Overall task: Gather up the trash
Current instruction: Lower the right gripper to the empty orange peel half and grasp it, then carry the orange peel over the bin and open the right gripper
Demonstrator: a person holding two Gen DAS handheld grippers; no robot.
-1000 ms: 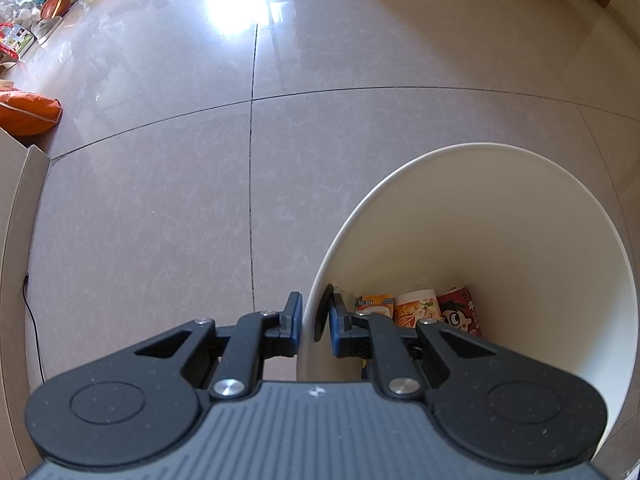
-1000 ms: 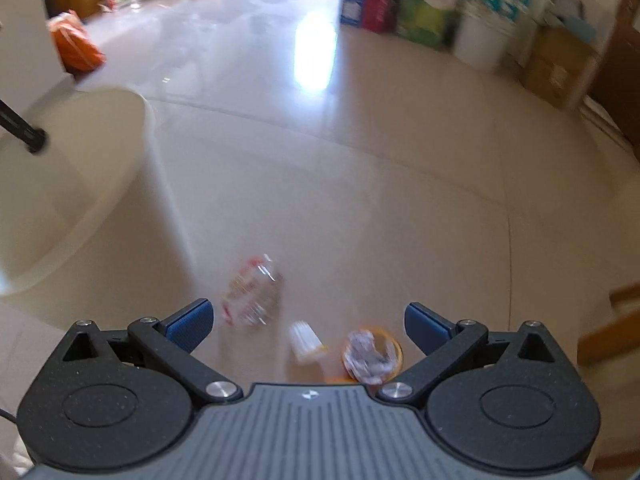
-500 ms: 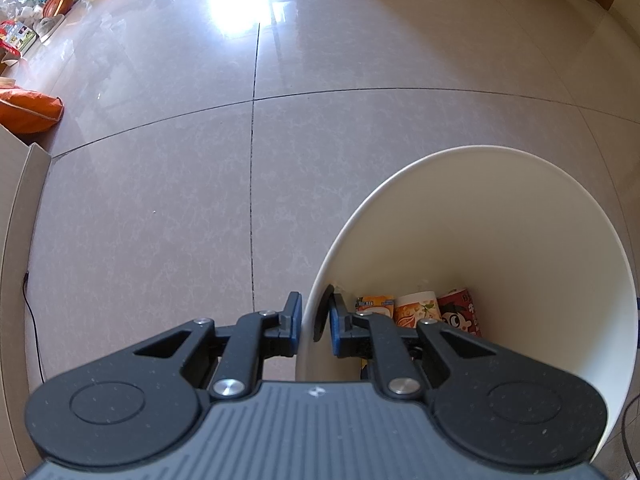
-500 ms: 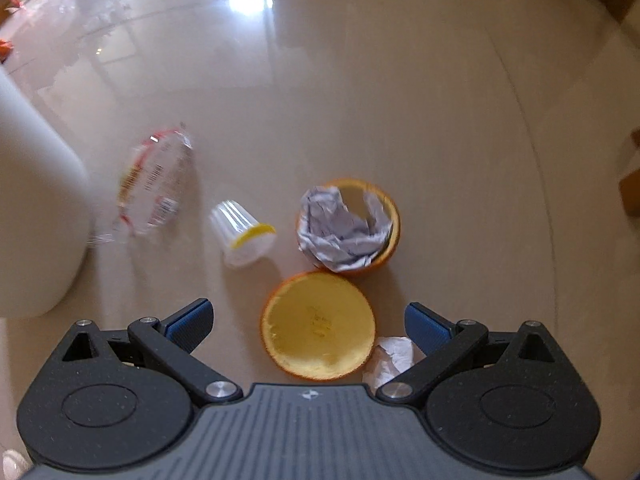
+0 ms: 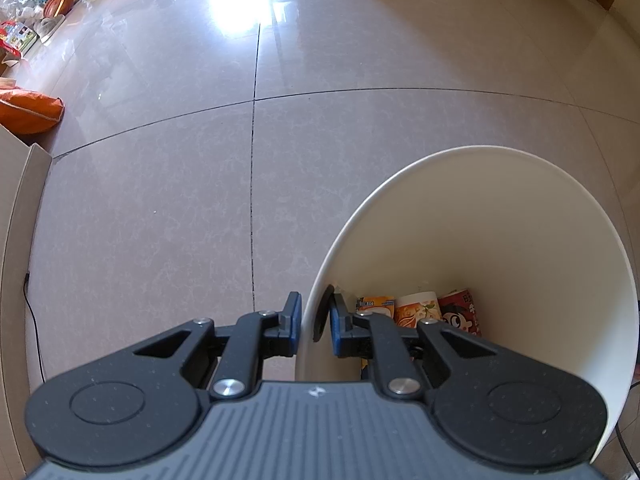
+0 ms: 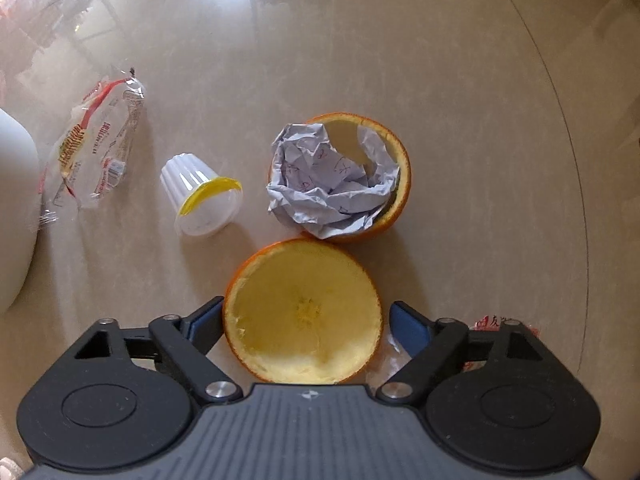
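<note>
While the left gripper [image 5: 314, 320] pinches the bin [image 5: 520, 208] rim, some packets [image 5: 420, 312] lie inside, and the right gripper [image 6: 304, 320], jaws closing around an orange peel [image 6: 302, 312], leaves the cup [image 6: 200, 196], wrapper [image 6: 92, 148] and paper [image 6: 328, 188] on the floor [image 6: 480, 120].

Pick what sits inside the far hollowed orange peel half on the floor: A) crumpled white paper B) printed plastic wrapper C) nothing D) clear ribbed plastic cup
A: crumpled white paper fills the far hollowed orange peel half; the clear ribbed plastic cup lies apart on the floor.
</note>
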